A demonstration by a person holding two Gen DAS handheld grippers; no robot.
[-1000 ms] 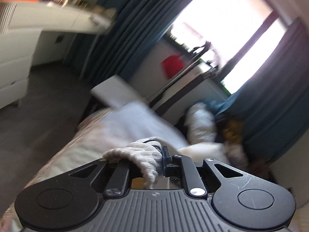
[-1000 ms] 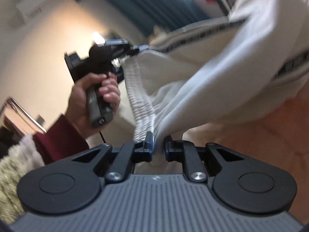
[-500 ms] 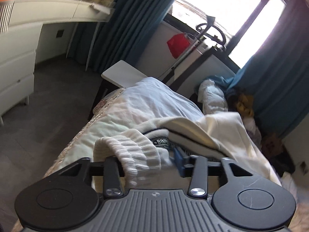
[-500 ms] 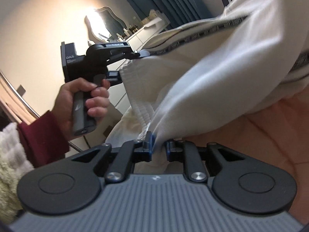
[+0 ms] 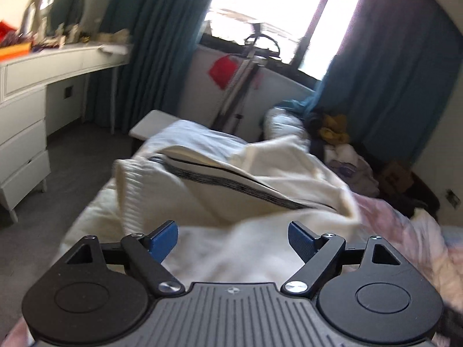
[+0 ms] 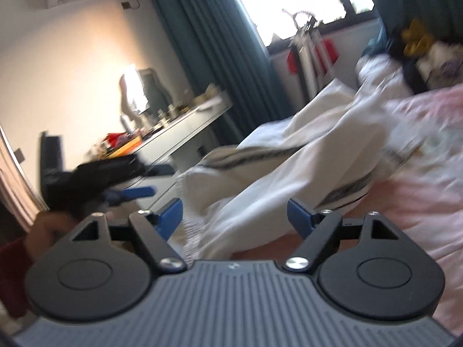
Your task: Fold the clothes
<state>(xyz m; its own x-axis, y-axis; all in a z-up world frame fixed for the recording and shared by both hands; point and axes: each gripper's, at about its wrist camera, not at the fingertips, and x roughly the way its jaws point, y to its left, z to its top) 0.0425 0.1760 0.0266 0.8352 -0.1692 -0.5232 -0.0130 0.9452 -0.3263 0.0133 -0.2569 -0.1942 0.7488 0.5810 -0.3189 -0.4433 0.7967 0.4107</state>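
A cream garment [image 5: 260,179] with a black striped trim and a ribbed waistband [image 5: 130,193] lies crumpled on the bed. My left gripper [image 5: 233,241] hovers just short of it, its jaws opening wide, with nothing pressed between the blue pads. In the right wrist view the same garment [image 6: 289,173] spreads across the pink bedspread [image 6: 405,202]. My right gripper [image 6: 235,217] is also opening, with cloth lying beyond the gap but not pinched. At the left of that view the left gripper [image 6: 130,193] shows blurred, held by a hand [image 6: 46,228] in a dark red sleeve.
A white dresser [image 5: 26,133] with a cluttered top stands at the left. Teal curtains [image 5: 162,43] frame a bright window. A clothes stand [image 5: 240,86] with a red item and a small white table [image 5: 150,124] sit behind the bed. A pile of clothes [image 5: 341,144] lies at the far end.
Both grippers were shut on the ribbed waistband and have let it go and opened wide. The garment has dropped onto the bed, and both grippers have pulled back from it.
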